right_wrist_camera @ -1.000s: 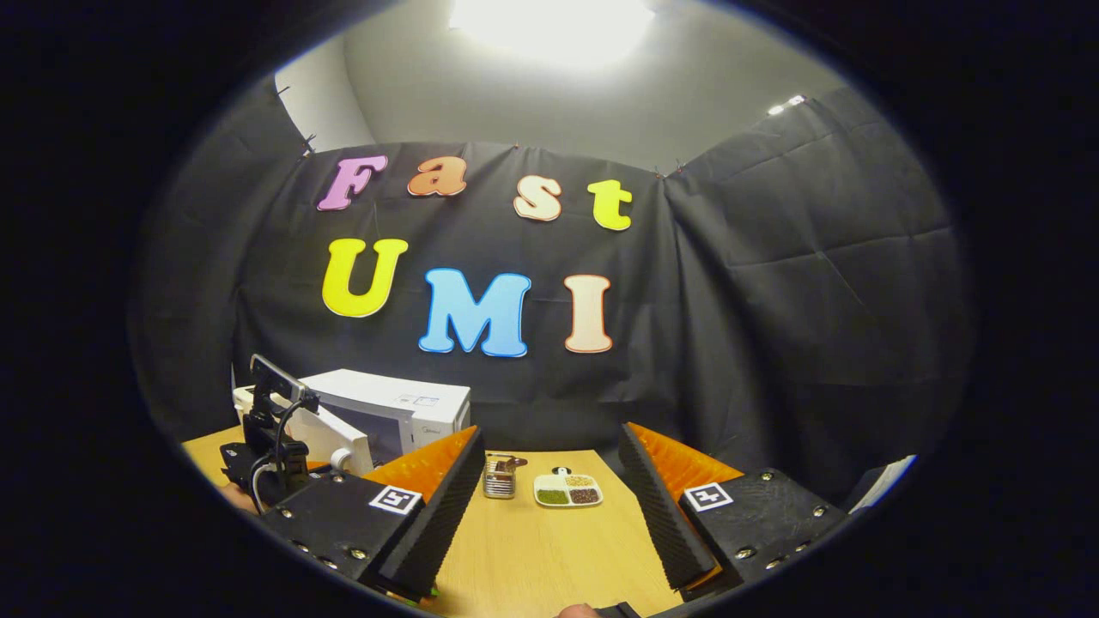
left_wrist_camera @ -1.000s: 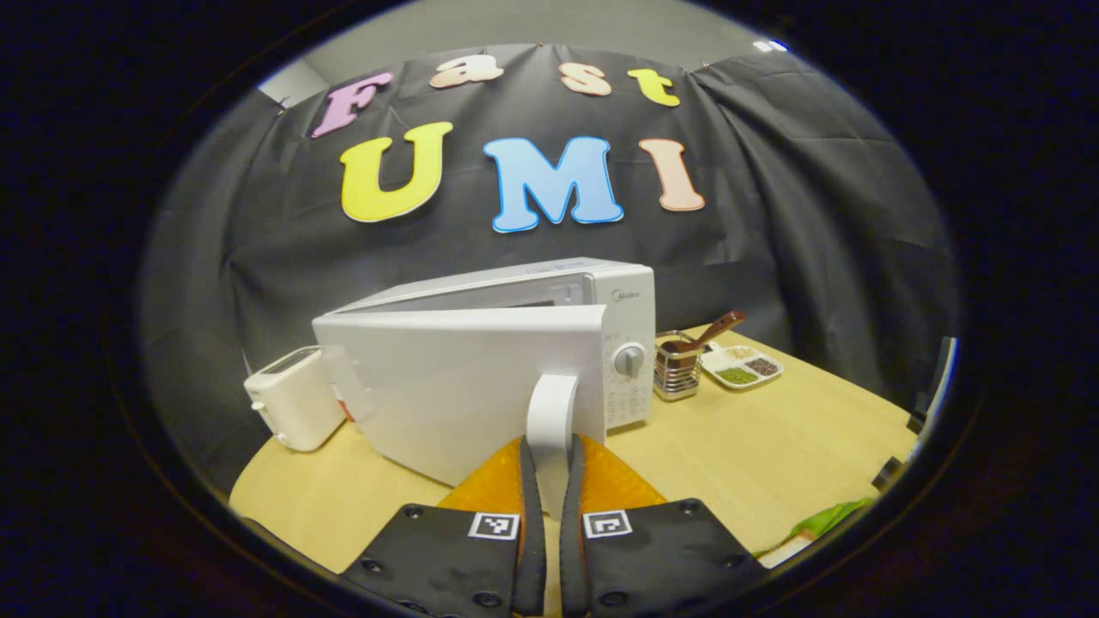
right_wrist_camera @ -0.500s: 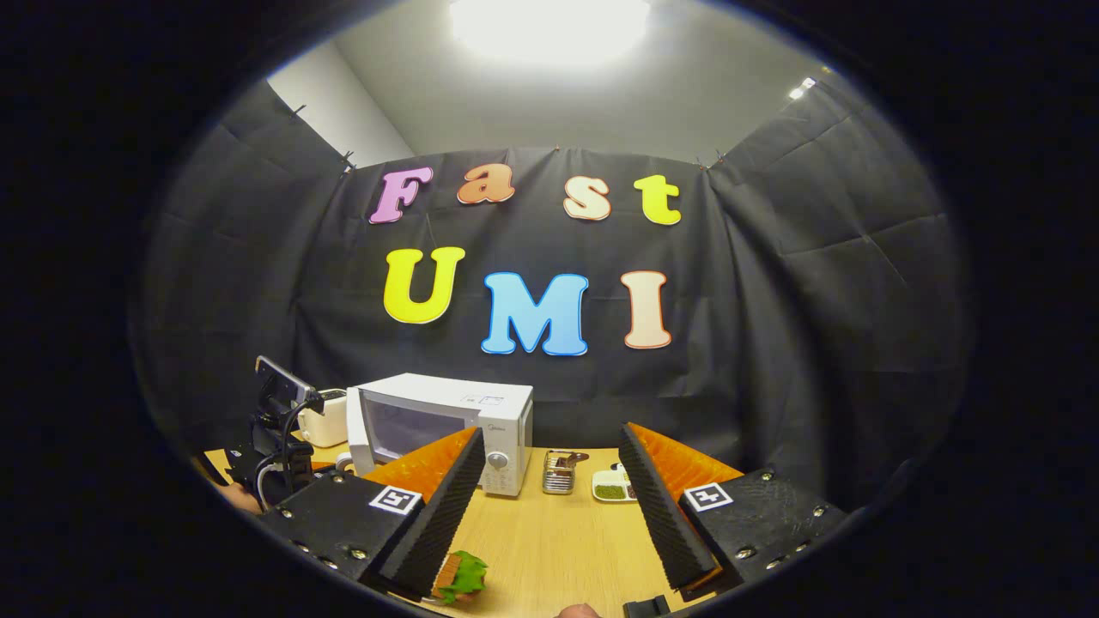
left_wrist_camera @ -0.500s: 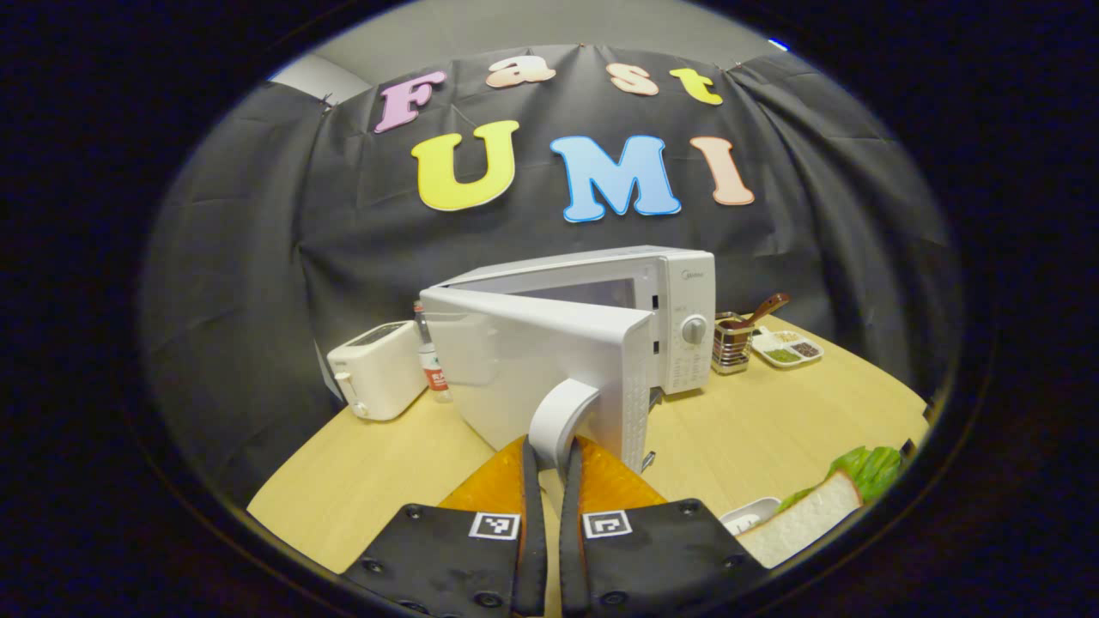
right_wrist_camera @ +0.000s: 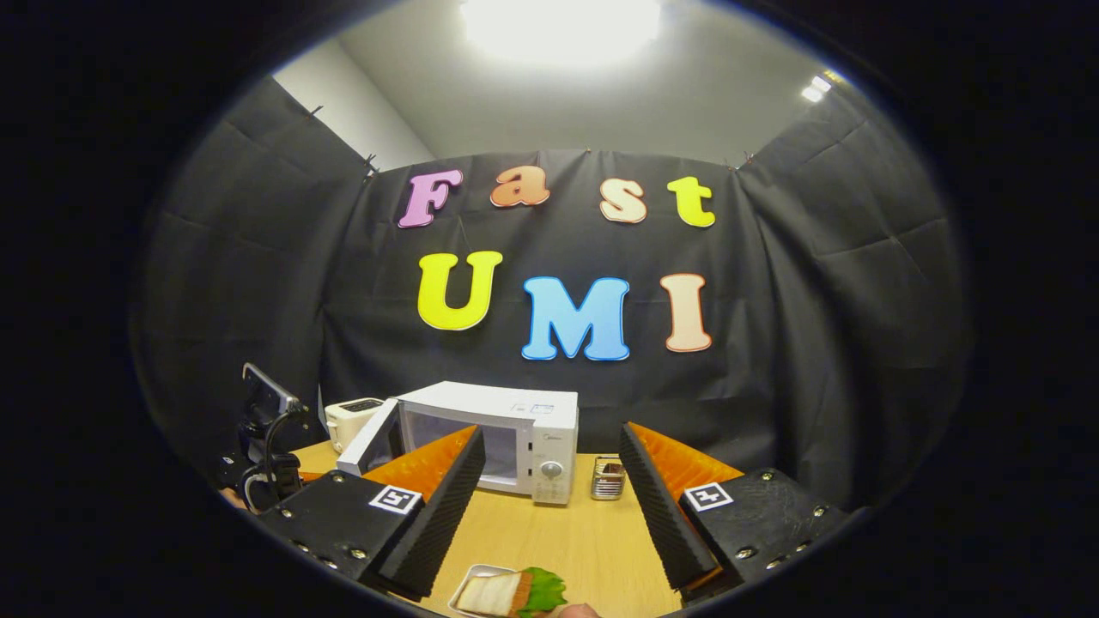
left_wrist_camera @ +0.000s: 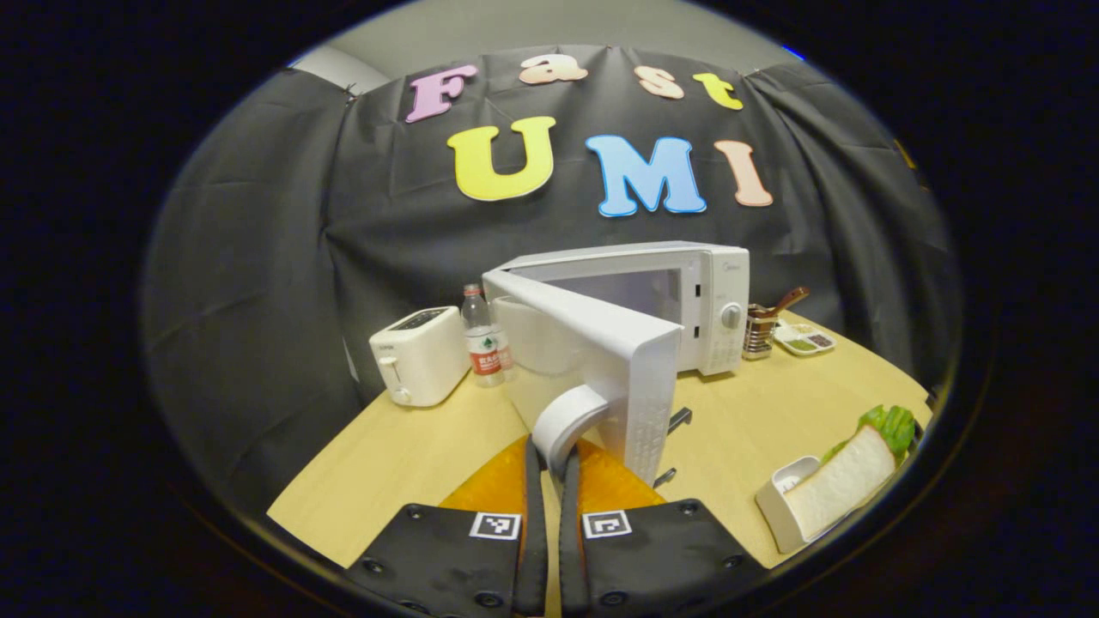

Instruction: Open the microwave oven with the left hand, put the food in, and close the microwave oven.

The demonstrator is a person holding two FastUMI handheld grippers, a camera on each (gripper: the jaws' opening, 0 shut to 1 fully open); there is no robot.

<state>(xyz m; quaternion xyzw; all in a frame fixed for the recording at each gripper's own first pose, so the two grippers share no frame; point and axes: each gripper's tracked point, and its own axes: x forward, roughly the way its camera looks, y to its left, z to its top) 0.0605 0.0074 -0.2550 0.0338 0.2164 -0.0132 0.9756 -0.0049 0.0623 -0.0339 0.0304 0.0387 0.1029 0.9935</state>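
The microwave (left_wrist_camera: 678, 300) stood at the back of the table (left_wrist_camera: 403, 455), its door (left_wrist_camera: 601, 369) swung wide, and my left gripper (left_wrist_camera: 549, 468) pinched the door's handle (left_wrist_camera: 562, 421). The sandwich (right_wrist_camera: 506, 594) lay in its tray (right_wrist_camera: 468, 584) just below my right gripper (right_wrist_camera: 549, 506), whose fingers gaped wide, holding nothing.

- microwave oven (left_wrist_camera: 678, 292): smooth white casing, plastic-looking, slight sheen; door handle (left_wrist_camera: 567, 421) glossy white plastic
- toaster (left_wrist_camera: 421, 354): smooth white plastic, semi-gloss
- water bottle (left_wrist_camera: 486, 336): clear plastic with a paper-like label
- table (left_wrist_camera: 403, 455): light wood-look top, smooth, matt
- utensil holder (left_wrist_camera: 760, 333): shiny metal wire
- tray (left_wrist_camera: 777, 506) under the sandwich (left_wrist_camera: 846, 479): smooth white plastic; bread face matt, spongy
- booth wall (right_wrist_camera: 816, 283): black cloth, matt, creased
- right gripper fingers (right_wrist_camera: 451, 493): ribbed, rough-looking inner faces
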